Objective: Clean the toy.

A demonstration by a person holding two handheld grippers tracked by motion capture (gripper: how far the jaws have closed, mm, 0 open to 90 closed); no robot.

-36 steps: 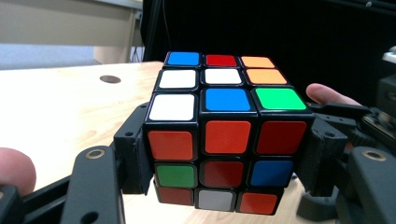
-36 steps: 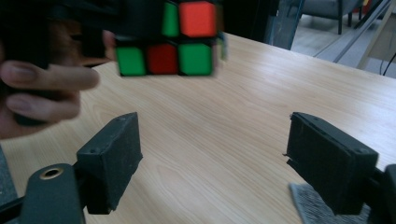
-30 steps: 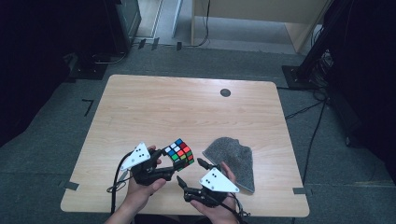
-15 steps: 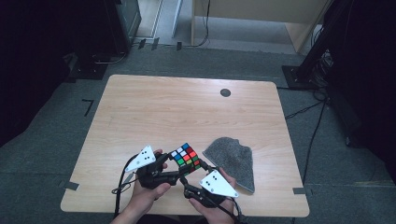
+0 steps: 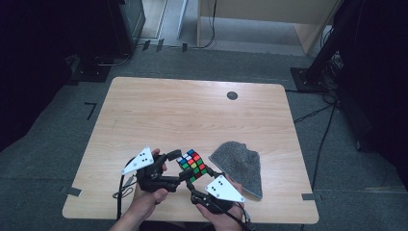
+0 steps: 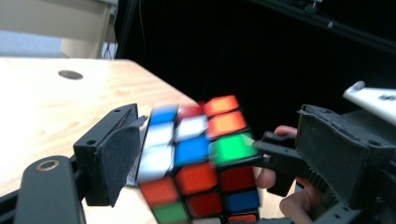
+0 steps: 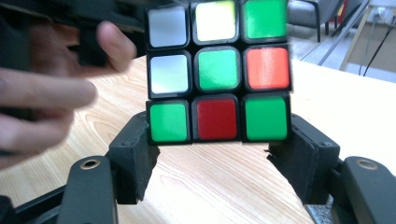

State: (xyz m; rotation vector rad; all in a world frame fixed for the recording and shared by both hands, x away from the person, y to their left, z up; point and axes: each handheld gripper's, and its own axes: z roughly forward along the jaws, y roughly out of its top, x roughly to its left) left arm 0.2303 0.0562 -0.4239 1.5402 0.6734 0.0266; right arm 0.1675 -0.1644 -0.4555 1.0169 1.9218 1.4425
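Multicoloured cube (image 5: 193, 165) is clamped above the worktop (image 5: 192, 110) by the right hand-held gripper (image 7: 212, 156); left hand-held gripper (image 6: 205, 158), jaws just opened, brackets it unclamped. Slippage is likely if that grip loosens.

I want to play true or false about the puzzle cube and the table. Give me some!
1. The puzzle cube is lifted between the two grippers. True.
2. A grey cloth lies to the right of the cube. True.
3. The cloth covers the cube. False: it lies beside it on the table.
4. The right gripper has its jaws at the cube's bottom row. True.
5. The cube is all one colour. False: the colours are mixed up.
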